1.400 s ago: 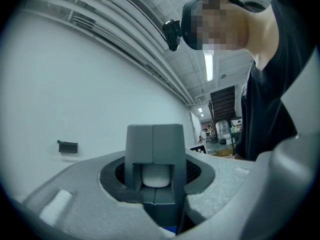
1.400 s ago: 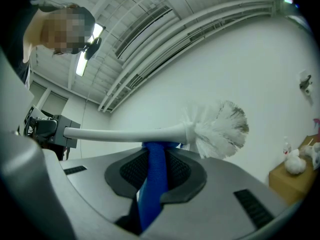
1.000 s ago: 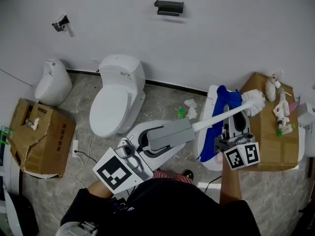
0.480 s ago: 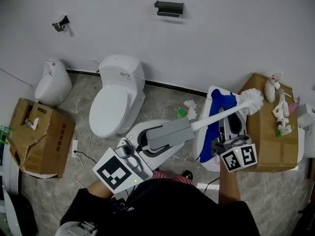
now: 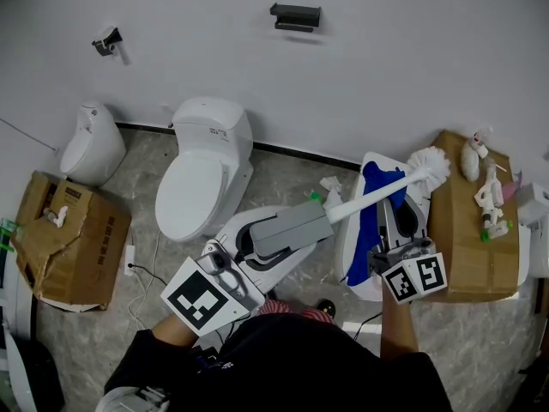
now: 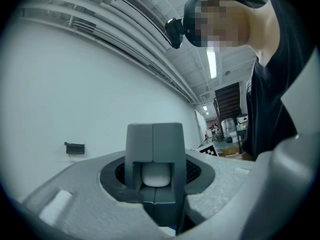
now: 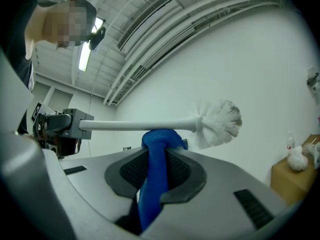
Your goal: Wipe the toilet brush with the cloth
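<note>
On the floor near the toilet (image 5: 202, 170), the person holds the toilet brush (image 5: 371, 196) out level between the two grippers. The left gripper (image 5: 300, 230) is clenched on the grey grip block (image 6: 153, 154) at the handle's end, with the white butt of the handle showing inside it. The right gripper (image 5: 383, 178) is clamped on the blue cloth (image 5: 365, 223), which hangs in a strip from its jaws toward the near side. In the right gripper view the bunched top of the cloth touches the underside of the white shaft, just left of the bristle head (image 7: 220, 121).

Over the last second the bristle head has swung a little left and toward the far wall, away from the cardboard box (image 5: 472, 230) on the right. The right gripper and its cloth have drifted slightly left and nearer to the person. The left gripper has scarcely shifted, and both grips look unchanged.

Judged from this, the wipe is under way as a short rubbing stroke along the shaft, close to the head. The bristles show grey marks at their tips and the cloth does not yet reach them. The shaft nearer the grey block also seems still to be covered.
</note>
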Demonstrator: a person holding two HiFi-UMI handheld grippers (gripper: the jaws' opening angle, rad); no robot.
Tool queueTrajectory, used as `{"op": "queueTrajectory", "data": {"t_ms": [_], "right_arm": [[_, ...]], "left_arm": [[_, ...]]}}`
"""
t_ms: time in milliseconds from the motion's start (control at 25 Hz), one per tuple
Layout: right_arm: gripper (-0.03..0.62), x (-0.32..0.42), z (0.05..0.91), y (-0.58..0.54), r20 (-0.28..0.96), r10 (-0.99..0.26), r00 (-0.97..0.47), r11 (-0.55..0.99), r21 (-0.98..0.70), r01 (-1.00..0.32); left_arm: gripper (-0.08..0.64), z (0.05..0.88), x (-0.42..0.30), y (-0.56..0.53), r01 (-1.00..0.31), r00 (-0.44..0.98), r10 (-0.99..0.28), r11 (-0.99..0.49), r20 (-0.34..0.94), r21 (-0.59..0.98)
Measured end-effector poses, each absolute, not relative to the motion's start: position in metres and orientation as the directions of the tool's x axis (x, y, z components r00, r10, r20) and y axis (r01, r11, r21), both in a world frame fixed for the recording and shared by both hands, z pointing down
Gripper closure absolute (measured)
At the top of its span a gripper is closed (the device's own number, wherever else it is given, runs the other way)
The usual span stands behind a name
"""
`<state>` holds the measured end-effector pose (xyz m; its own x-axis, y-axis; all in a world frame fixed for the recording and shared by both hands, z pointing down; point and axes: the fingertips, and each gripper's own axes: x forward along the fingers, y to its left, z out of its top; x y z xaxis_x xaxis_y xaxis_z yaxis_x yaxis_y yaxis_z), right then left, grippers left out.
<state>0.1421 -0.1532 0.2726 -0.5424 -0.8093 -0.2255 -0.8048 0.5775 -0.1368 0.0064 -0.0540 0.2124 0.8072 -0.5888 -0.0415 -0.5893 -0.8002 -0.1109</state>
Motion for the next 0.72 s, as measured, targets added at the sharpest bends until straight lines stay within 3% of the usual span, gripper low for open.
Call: {"op": "queueTrajectory", "data": {"t_ms": [720], "right_arm": [[0.522,0.133,0.273,-0.154,-0.205,-0.807,-0.554,0.584,-0.137,-0.8]], "left_arm": [[0.396,0.213,-0.014,-0.082,-0.658,0.753,-0.657,-0.748,-0.045,-0.082]]}}
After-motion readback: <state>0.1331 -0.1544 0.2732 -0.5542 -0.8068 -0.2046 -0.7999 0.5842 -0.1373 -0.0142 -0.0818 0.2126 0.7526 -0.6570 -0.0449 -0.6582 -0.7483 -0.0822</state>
